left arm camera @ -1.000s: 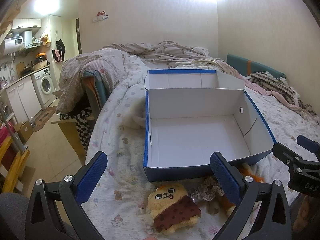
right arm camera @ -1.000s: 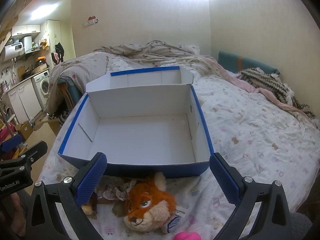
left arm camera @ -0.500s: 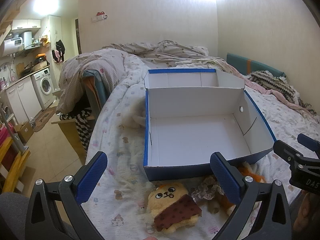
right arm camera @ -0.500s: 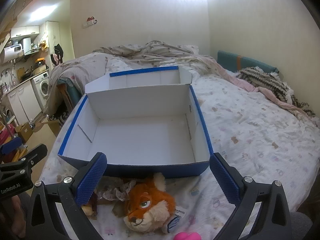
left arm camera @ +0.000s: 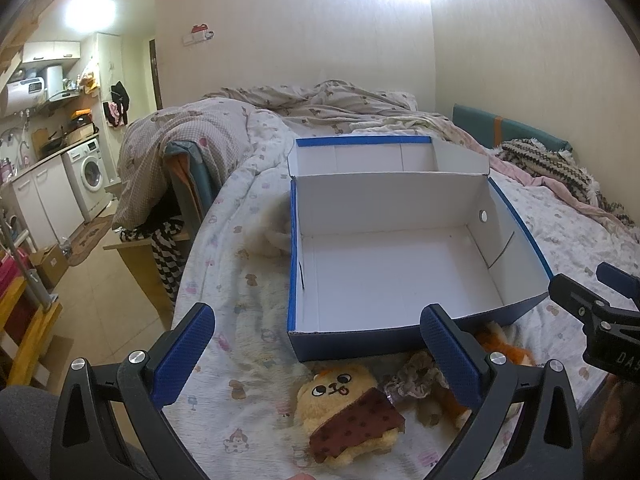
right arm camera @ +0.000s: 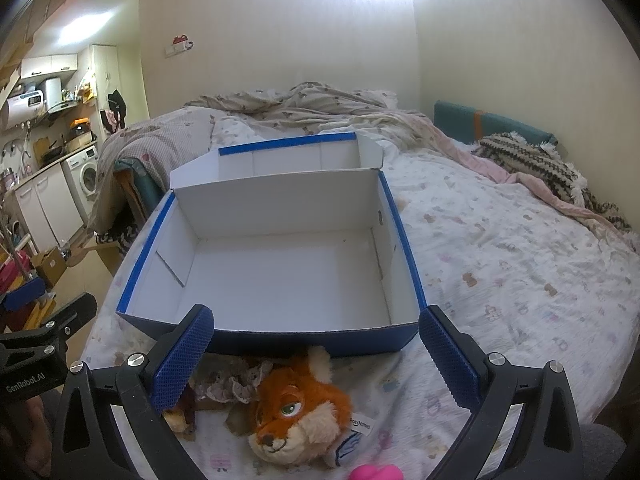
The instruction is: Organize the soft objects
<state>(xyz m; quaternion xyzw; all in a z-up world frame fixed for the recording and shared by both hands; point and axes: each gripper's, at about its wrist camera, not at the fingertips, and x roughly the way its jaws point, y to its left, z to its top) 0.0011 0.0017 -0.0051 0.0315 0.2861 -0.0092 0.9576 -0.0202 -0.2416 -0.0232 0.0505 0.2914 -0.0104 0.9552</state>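
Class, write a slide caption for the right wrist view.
Open right gripper above fox plush, facing empty box.

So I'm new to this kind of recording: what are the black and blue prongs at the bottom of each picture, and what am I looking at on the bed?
The prongs are two-finger grippers, one held in each of a person's hands, each with a fisheye camera looking along its fingers. One picture comes from the left gripper, the other from the right gripper. Both are open and hold nothing. On the bed stands an empty blue and white box, lid open. In front of it lie a yellow plush toy, an orange fox plush, a frilly piece of fabric and something pink at the edge.
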